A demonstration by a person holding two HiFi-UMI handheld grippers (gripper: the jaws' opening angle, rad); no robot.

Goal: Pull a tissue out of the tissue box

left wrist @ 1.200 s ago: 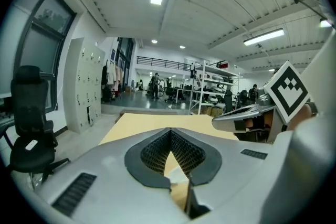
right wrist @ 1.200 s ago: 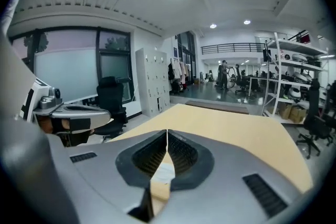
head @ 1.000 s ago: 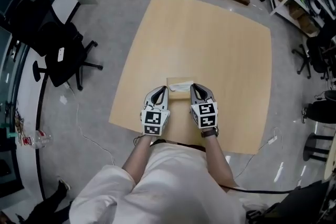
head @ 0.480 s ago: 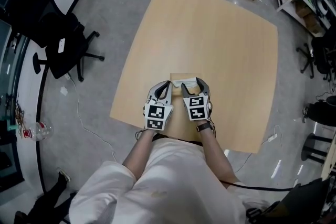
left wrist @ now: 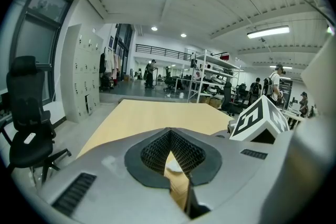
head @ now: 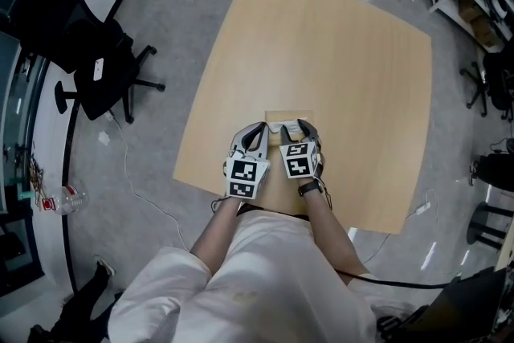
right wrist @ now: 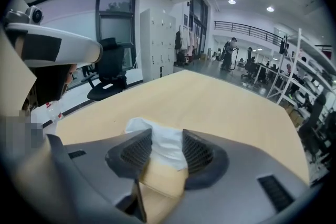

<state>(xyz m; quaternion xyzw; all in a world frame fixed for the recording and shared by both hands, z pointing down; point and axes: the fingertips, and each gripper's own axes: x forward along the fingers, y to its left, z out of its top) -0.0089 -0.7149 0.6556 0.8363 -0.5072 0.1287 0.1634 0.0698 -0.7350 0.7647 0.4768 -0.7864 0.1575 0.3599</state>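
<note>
A: While the person is holding both tools over the desk [head: 337,52], where is the tissue box [head: 283,117] sitting?

B: It is sitting on the desk near the edge closest to the person, right in front of the two tools, with bare wood stretching out beyond it.

A: What is the right gripper [right wrist: 167,135] doing?

B: Its jaws are reaching over the top of the box and pinching the white tissue [right wrist: 167,148] that is sticking up from it. The tissue is filling the gap between the two ribbed pads [right wrist: 198,152], and a crumpled corner is poking out past the left one.

A: And the left gripper [left wrist: 170,135]?

B: Its jaws are pressing together at the tips, with nothing caught between them. Through the narrow slit below the tips, a strip of the tan box and a speck of white are showing. It is hovering just beside the right gripper, at the left side of the box. Whether it is touching the box, I cannot tell.

A: Anything else around?

B: A black office chair [head: 100,68] is standing on the grey floor, well apart from the desk on the left.
</note>
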